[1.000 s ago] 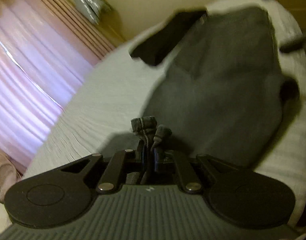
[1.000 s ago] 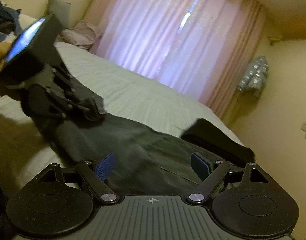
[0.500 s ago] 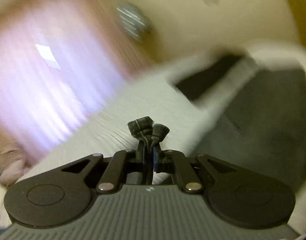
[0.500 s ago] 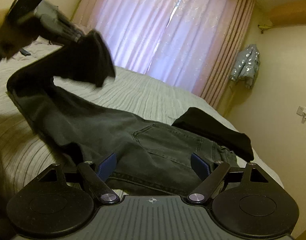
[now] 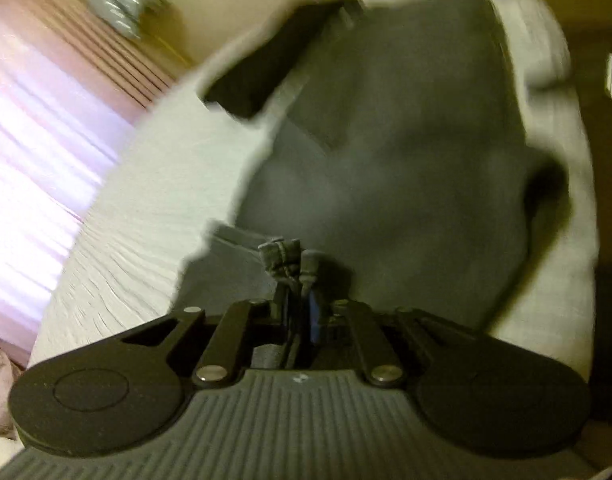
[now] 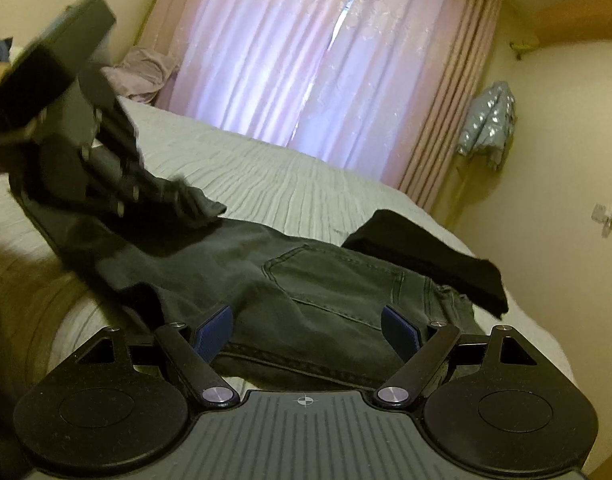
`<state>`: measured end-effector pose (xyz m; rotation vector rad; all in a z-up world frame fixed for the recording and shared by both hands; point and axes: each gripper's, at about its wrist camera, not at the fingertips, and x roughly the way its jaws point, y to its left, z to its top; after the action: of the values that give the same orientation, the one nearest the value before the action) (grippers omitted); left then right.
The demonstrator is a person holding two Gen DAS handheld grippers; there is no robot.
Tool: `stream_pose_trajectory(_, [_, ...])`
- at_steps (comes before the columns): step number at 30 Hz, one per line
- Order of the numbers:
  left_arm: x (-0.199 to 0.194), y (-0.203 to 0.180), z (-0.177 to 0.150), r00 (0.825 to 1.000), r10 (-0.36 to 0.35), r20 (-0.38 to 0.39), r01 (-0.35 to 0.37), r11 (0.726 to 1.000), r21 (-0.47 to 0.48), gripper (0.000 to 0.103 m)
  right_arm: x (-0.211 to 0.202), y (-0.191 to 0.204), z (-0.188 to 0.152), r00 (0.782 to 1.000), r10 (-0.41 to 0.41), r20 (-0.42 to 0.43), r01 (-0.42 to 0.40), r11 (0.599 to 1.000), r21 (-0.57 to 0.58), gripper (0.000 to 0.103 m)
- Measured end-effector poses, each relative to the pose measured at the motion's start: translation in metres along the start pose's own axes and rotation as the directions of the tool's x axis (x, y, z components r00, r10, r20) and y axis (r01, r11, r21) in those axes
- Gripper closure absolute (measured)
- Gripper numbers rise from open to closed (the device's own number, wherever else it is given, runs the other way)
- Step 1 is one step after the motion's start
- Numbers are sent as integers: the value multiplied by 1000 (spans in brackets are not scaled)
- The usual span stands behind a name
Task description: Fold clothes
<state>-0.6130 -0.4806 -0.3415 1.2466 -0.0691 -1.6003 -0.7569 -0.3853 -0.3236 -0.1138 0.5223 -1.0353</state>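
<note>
Opening left gripper [image 5: 295, 280] seemingly pinching jeans [image 6: 326, 280] hem, right gripper [image 6: 306, 330] wide, empty

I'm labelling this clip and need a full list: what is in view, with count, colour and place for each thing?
jeans: one, dark grey, spread across the bed, leg end lifted at the left
folded garment: one, black, on the bed beside the jeans' waist
bed cover: one, pale grey-white, ribbed
curtains: pink, lit window behind the bed
jacket: one, silvery, hanging by the right wall
crumpled cloth: pinkish, at the far side of the bed by the curtains
wall socket: one, right wall
left hand-held gripper: black, jaws opening, jeans hem between them
right hand-held gripper: black with blue pads, open, above the jeans
</note>
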Motion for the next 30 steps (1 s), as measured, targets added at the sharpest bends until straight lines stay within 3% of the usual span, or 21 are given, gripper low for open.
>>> stream_pose_trajectory(3, [-1,-4,-10,1000,6,5,-6,1000,-7,93,-7,3,5,1000,6,20,-6,1000,-1,19])
stream_pose_trajectory(5, [-9,5,-14,1000,0,28,1,999,-49,72,-10,2,7,1000,13,23,-13,1000,3,19])
stream_pose_trajectory(6, [-18,12,-20,999,0,43,3,997,-78,69,-10,1,8,1000,19,21,-20,1000,9,19])
stream_pose_trajectory(11, [-62,50,-61,996,42,79,-22,970,-240,68,-9,-1,16,997,68,22,-69,996,52,19])
stream_pose_trajectory(14, [-92,77,-104,992,115,42,-94,934,-345,64,-3,6,27,991,131,20,-132,988,79,19])
stream_pose_trajectory(17, [-86,106,-149,988,147,-54,-155,883,-444,64,4,19,42,978,204,44,-207,973,100,19])
stream_pose_trajectory(20, [-77,125,-191,991,94,-99,-134,808,-573,64,20,29,54,965,259,44,-263,956,130,19])
stream_pose_trajectory(22, [-65,128,-209,993,47,-111,-106,777,-621,64,32,32,53,958,287,7,-284,944,168,19])
stream_pose_trajectory(26, [-57,127,-223,995,29,-98,-86,761,-643,62,60,36,31,929,333,-163,-294,929,224,20])
stream_pose_trajectory(30, [-77,135,-223,995,75,-64,-99,731,-675,64,48,33,35,936,314,-158,-277,936,217,20])
